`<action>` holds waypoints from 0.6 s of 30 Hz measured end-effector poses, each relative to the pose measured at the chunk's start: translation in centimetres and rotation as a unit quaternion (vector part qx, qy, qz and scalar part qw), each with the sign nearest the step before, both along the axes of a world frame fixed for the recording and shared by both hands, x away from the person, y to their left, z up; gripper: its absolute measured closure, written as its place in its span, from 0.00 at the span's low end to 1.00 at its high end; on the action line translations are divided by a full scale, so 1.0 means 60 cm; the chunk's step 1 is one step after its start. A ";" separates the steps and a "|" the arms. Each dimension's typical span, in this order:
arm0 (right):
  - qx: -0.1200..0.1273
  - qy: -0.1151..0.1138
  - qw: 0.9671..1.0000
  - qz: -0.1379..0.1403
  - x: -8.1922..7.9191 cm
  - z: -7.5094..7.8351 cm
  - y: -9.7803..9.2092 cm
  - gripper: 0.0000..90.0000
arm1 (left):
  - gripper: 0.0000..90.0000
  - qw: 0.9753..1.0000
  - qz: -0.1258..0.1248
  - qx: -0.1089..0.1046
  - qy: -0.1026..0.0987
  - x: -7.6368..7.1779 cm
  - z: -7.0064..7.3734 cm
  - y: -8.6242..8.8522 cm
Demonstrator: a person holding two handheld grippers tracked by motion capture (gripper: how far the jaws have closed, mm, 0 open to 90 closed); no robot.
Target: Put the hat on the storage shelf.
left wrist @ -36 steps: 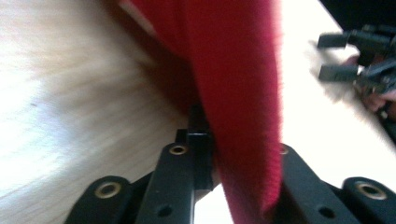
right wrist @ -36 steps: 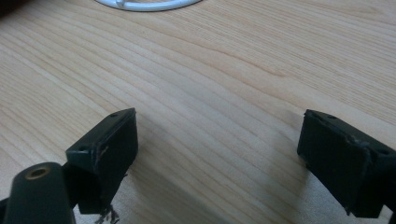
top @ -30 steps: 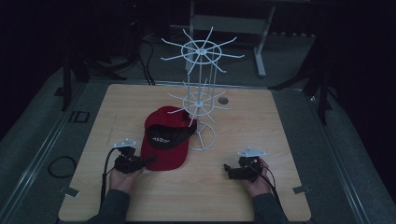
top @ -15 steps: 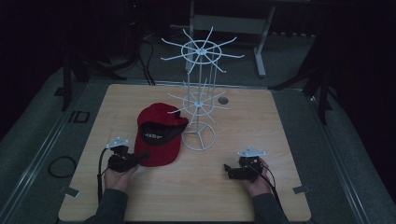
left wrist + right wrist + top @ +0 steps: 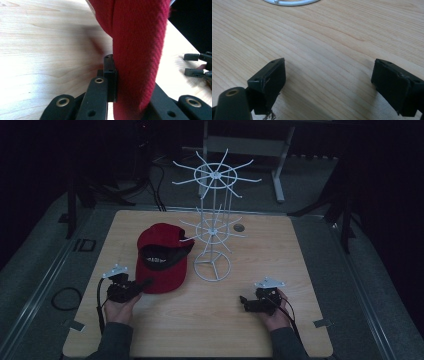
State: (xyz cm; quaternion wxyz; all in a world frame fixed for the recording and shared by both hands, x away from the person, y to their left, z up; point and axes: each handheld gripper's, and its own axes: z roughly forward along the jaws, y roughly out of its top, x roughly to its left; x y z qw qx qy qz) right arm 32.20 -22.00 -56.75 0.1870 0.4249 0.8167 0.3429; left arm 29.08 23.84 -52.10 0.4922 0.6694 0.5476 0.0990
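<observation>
Dragged leftward, red cap (image 5: 161,257) sits clamped in left claw (image 5: 145,284).

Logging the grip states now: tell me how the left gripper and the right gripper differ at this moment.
The left gripper is shut on the brim of the red cap; the right gripper is open and holds nothing. The left gripper's fingers press red cloth; the right gripper's fingers stand wide apart above bare table. Both are black, hand-held and low over the table.

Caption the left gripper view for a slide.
Left tongs clamp the brim of a red cap over a pale wooden table.
</observation>
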 end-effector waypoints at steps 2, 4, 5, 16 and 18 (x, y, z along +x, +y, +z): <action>0.000 0.000 1.000 0.001 0.000 0.000 0.000 0.13 | 0.95 1.000 0.006 0.002 -0.002 -0.001 0.004 0.002; 0.000 0.000 1.000 0.000 -0.001 0.000 0.000 0.13 | 0.95 1.000 0.013 0.003 -0.005 -0.003 0.008 0.005; 0.000 0.000 1.000 0.000 -0.001 0.000 0.000 0.13 | 0.95 1.000 0.015 0.006 -0.007 -0.003 0.011 0.007; 0.000 0.001 1.000 0.000 -0.001 0.000 0.000 0.13 | 0.95 0.999 0.035 0.009 -0.031 -0.009 0.039 0.014; 0.000 0.000 1.000 0.000 -0.001 0.000 0.000 0.13 | 0.95 0.999 0.037 0.009 -0.034 -0.008 0.044 0.015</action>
